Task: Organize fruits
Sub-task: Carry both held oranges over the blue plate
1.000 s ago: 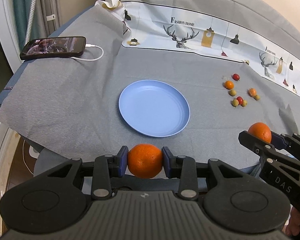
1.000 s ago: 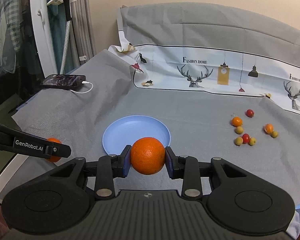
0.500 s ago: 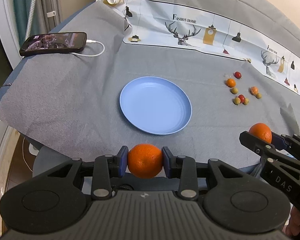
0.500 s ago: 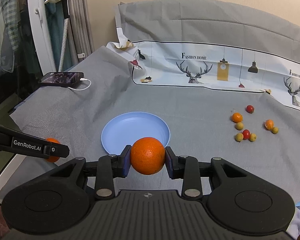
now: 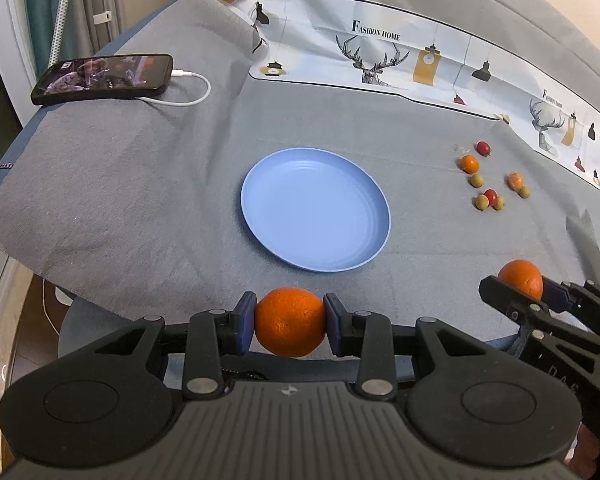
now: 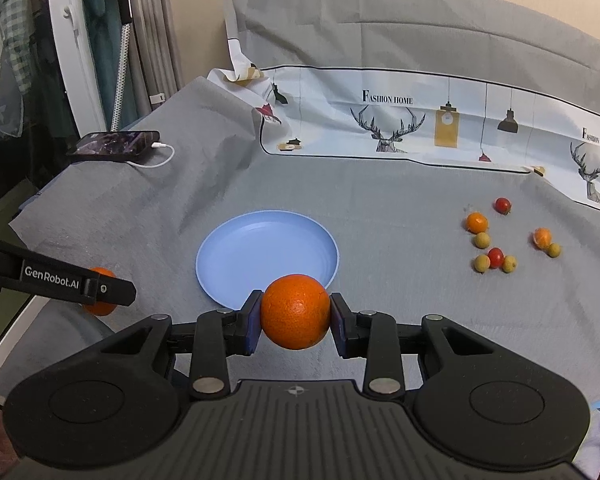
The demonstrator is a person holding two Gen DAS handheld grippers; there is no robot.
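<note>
My left gripper (image 5: 289,322) is shut on an orange (image 5: 290,321) and holds it above the near table edge, in front of the empty blue plate (image 5: 316,216). My right gripper (image 6: 295,317) is shut on a second orange (image 6: 295,312), just before the plate's (image 6: 266,252) near rim. The right gripper and its orange (image 5: 521,278) show at the right of the left wrist view. The left gripper and its orange (image 6: 98,304) show at the left of the right wrist view. Several small fruits (image 5: 488,184) lie loose on the cloth to the right of the plate.
A grey cloth (image 5: 140,184) covers the table. A phone (image 5: 104,78) on a white charging cable lies at the far left corner. A printed deer banner (image 6: 420,120) runs along the back. The small fruits also show in the right wrist view (image 6: 500,240).
Both grippers have moved forward a little toward the plate, each still holding its orange. Nothing on the table has moved.
</note>
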